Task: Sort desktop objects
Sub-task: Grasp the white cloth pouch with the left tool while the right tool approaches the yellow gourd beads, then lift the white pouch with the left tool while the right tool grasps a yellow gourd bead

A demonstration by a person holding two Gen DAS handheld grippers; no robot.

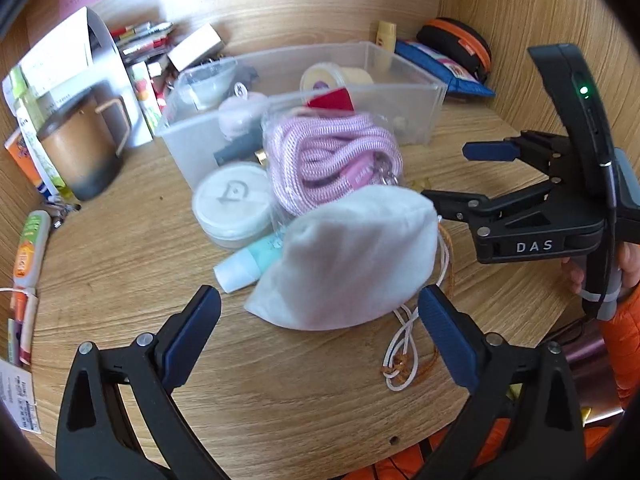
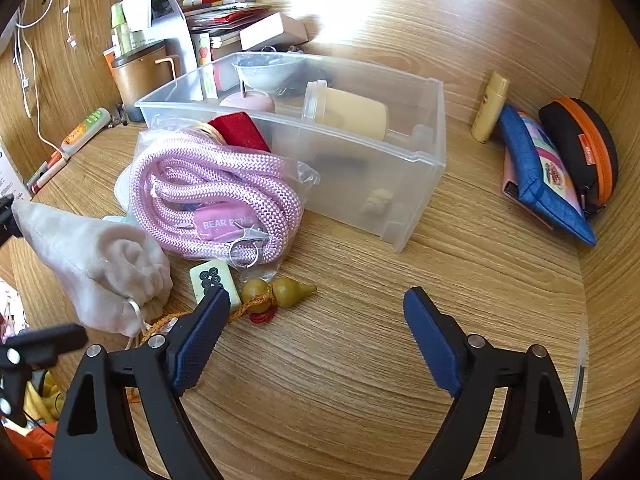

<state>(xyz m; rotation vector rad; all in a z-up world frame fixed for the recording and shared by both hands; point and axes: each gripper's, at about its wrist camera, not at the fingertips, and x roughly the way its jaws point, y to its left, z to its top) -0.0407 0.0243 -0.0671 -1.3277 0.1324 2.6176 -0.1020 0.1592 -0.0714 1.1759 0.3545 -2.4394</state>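
Note:
My left gripper [image 1: 320, 304] is open low over the wooden desk. The near corner of a white drawstring pouch [image 1: 348, 264] lies between its fingertips, and the pads do not press on it. Behind the pouch, a pink rope in a plastic bag [image 1: 332, 160] leans on a clear plastic bin [image 1: 424, 96]. My right gripper [image 2: 316, 304] is open over bare wood; in the left wrist view the right gripper [image 1: 460, 176] is beside the pouch. A mahjong tile [image 2: 210, 278] and a gourd charm [image 2: 280, 292] lie just beyond its left fingertip.
The bin holds a cream jar [image 2: 352, 112], a bowl and small items. A copper mug [image 1: 80, 152] and books stand back left. A round white tin [image 1: 232, 204] and teal bottle [image 1: 248, 264] lie left of the pouch. A blue pouch [image 2: 540, 188] and black-orange case [image 2: 580, 148] lie right.

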